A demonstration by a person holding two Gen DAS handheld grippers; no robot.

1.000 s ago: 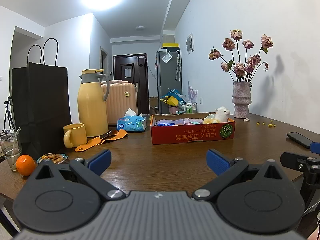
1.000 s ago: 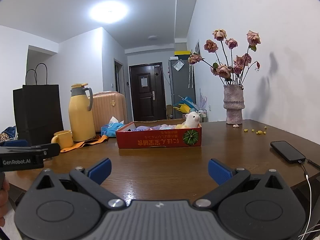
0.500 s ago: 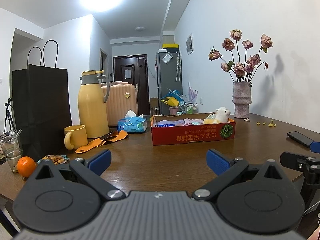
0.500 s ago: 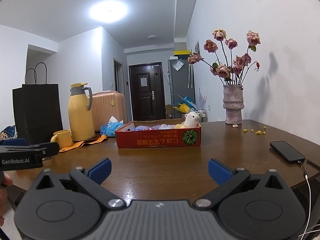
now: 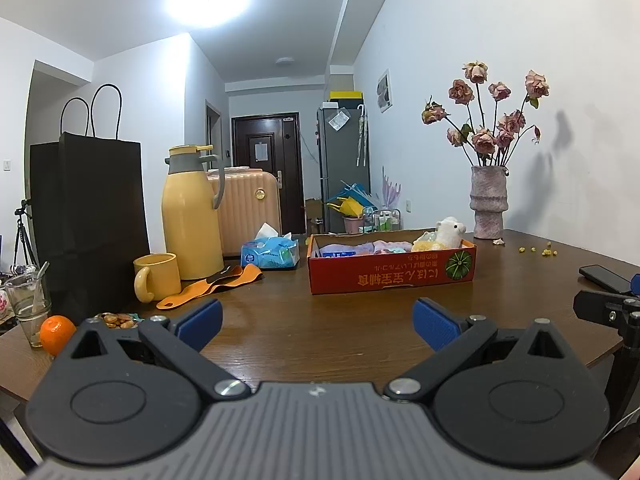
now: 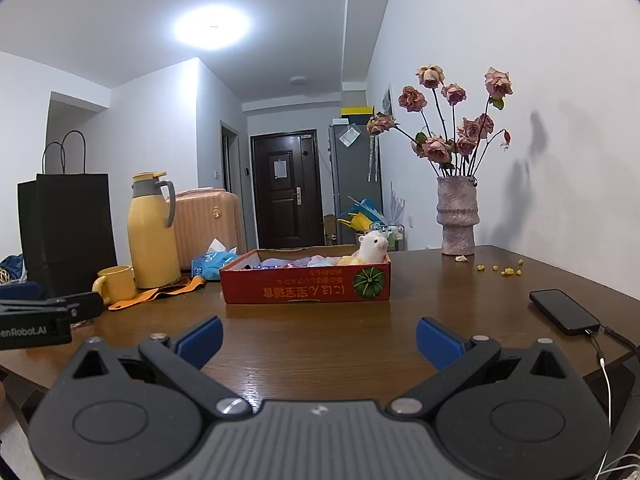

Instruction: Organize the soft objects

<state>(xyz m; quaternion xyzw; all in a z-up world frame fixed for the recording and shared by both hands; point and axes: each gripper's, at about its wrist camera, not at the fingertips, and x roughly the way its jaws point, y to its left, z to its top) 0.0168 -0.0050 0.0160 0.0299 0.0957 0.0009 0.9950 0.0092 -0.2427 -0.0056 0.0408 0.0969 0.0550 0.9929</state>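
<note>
A low red cardboard box (image 5: 392,274) (image 6: 306,286) stands mid-table with soft things inside: a white plush animal (image 5: 450,232) (image 6: 372,246) at its right end, folded purple and pink cloths (image 5: 360,247) beside it. An orange cloth strip (image 5: 216,284) (image 6: 160,292) lies on the table left of the box. My left gripper (image 5: 318,322) is open and empty, well short of the box. My right gripper (image 6: 318,340) is open and empty too, facing the box from the near table edge.
A yellow thermos (image 5: 192,216), yellow mug (image 5: 156,276), blue tissue pack (image 5: 270,252), black paper bag (image 5: 88,220), glass (image 5: 30,304), orange (image 5: 56,334) and snacks (image 5: 118,320) crowd the left. A vase of dried roses (image 6: 458,216) stands far right. A phone with cable (image 6: 564,312) lies right.
The left wrist view has drifted slightly, so the things on the left sit a little further right and lower. Both grippers stay open; nothing on the table moved.
</note>
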